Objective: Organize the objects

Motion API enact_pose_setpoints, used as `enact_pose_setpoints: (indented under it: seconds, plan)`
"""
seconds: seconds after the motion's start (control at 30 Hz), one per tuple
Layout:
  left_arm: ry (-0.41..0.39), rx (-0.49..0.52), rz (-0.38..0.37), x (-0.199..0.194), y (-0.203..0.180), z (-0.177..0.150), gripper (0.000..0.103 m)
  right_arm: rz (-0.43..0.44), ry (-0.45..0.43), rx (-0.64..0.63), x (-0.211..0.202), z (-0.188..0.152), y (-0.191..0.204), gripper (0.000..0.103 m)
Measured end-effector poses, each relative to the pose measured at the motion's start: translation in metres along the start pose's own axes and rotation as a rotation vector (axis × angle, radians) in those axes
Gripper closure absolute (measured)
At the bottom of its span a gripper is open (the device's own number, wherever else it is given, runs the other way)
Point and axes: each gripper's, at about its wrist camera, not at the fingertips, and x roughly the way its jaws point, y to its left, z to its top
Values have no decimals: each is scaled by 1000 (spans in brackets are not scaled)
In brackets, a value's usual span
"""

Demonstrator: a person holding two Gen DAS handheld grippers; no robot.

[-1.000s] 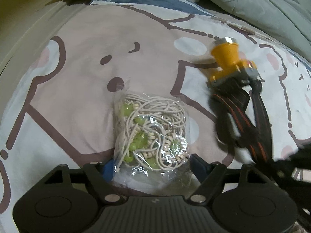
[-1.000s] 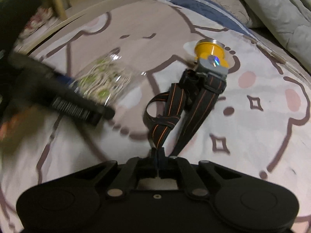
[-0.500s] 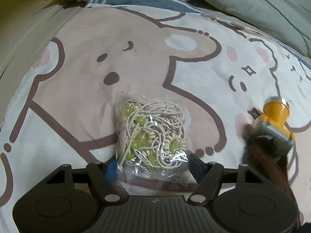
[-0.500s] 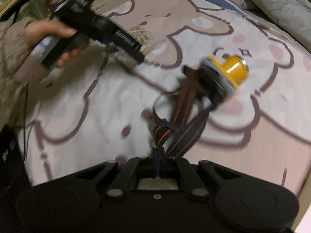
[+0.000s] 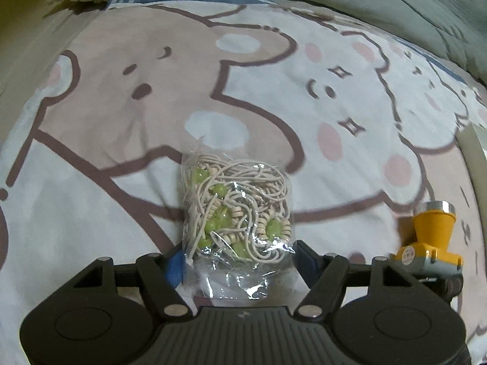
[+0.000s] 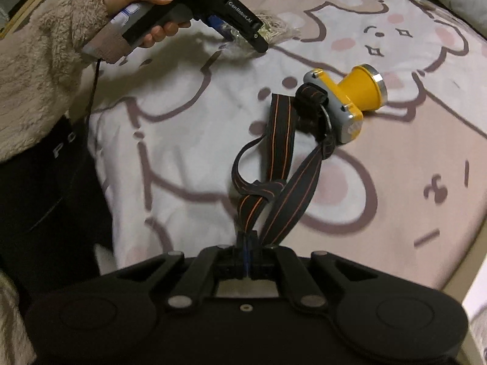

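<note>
The headlamp has a yellow cone-shaped head with a silver rim, a grey and yellow body behind it, and a black elastic strap with thin orange lines. It lies on its side on the bed sheet, which is printed with cartoon bears. The long axis runs from the strap near the right gripper away to the lamp head, and the silver rim faces away and to the right. In the left wrist view the same headlamp shows at the right edge with the cone pointing up in the frame.

The right gripper's fingers are pressed nearly together and pinch the end of the strap between them.

The clear plastic bag holds a tangle of cream cord, pale ring beads and green beads. It stands between the blue pads of the left gripper, with its lower edge inside the jaws. The fingers are rather wide apart; they seem to touch the bag's sides, but the crumpled plastic makes this hard to confirm. In the right wrist view the person's left hand holds this gripper over the sheet, well apart from the headlamp.
</note>
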Motion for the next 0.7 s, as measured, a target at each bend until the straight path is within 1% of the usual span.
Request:
enact_pose_setpoints:
  seconds: [0.13,0.2,0.27,0.3,0.33,0.37,0.4,0.47,0.57,0.63,0.7]
  plan:
    - [8,24,-21,-4,-11,-12,31,29,9,5,-8,-14,-1,102]
    - [12,38,-29,-5,-16,-18,31,7,11,21,-10,-16,-4,102]
    - [16,51,-34,-6,-21,-22,31,-22,-8,46,-14,-14,-7,100]
    - [17,56,-35,-6,-23,-24,31,-30,-28,68,-18,-12,-9,97]
    - [19,63,-33,-7,-24,-26,31,-39,-54,96,-24,-8,-13,87]
    - [20,69,-31,-7,-26,-28,31,-56,-86,133,-29,-5,-16,74]
    - [20,76,-29,-7,-27,-29,31,-71,-122,179,-34,1,-21,70]
    - [23,87,-23,-6,-29,-31,31,-76,-181,258,-42,9,-28,69]
    - [29,108,-10,-5,-32,-35,31,-97,-256,445,-45,26,-45,69]
    - [33,128,3,-5,-35,-36,31,-121,-281,551,-41,37,-54,68]
    - [34,142,16,-5,-37,-38,31,-142,-289,650,-34,47,-63,67]
